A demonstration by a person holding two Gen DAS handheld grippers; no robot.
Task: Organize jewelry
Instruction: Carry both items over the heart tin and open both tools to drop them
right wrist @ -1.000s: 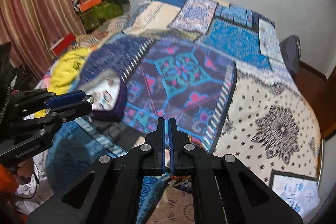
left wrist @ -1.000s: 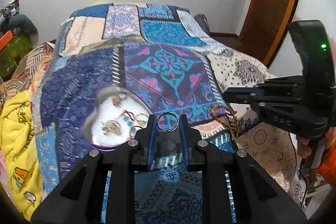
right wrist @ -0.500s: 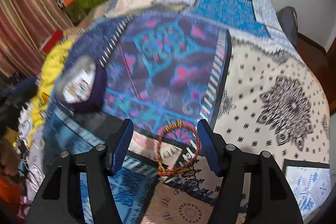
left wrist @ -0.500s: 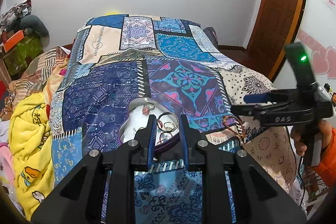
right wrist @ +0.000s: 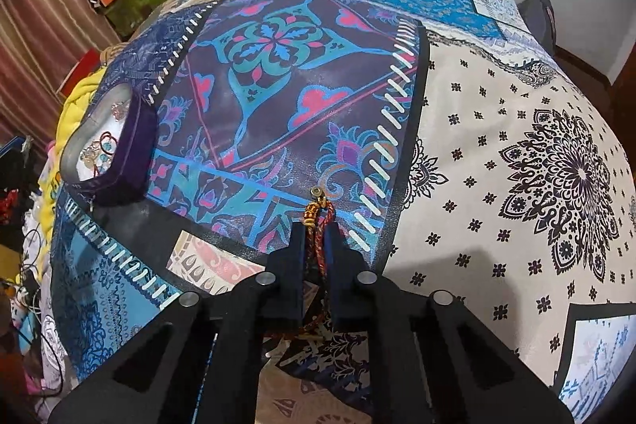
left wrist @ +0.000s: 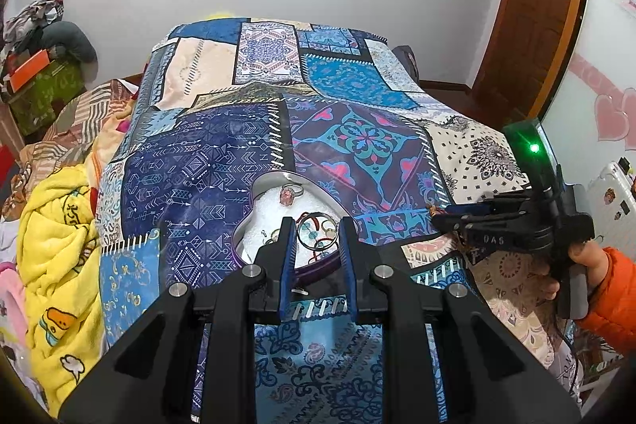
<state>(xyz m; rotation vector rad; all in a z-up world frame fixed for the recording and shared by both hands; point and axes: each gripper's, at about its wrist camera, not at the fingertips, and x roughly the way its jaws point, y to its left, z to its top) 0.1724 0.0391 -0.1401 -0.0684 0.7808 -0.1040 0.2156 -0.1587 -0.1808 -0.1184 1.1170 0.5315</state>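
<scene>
A heart-shaped purple jewelry box (left wrist: 258, 191) with a white lining lies open on the bed; it also shows in the right wrist view (right wrist: 131, 146). It holds a pink-stone ring (left wrist: 288, 195) and several other pieces. My left gripper (left wrist: 317, 235) is shut on a silver bangle (left wrist: 318, 233) and holds it over the box's near edge. My right gripper (right wrist: 317, 237) is shut on a red and gold braided bracelet (right wrist: 318, 221), just above the bedspread; it also shows in the left wrist view (left wrist: 443, 215), to the right of the box.
The patchwork bedspread (left wrist: 238, 153) covers the whole bed. A yellow blanket (left wrist: 59, 245) is bunched at the bed's left side. Boxes and clothes (left wrist: 35, 66) are piled by the left wall. A wooden door (left wrist: 532, 26) stands at the back right.
My right gripper opened over the braided bracelet, then shut on it. My left gripper drew back and up from the box with the bangle still in it.
</scene>
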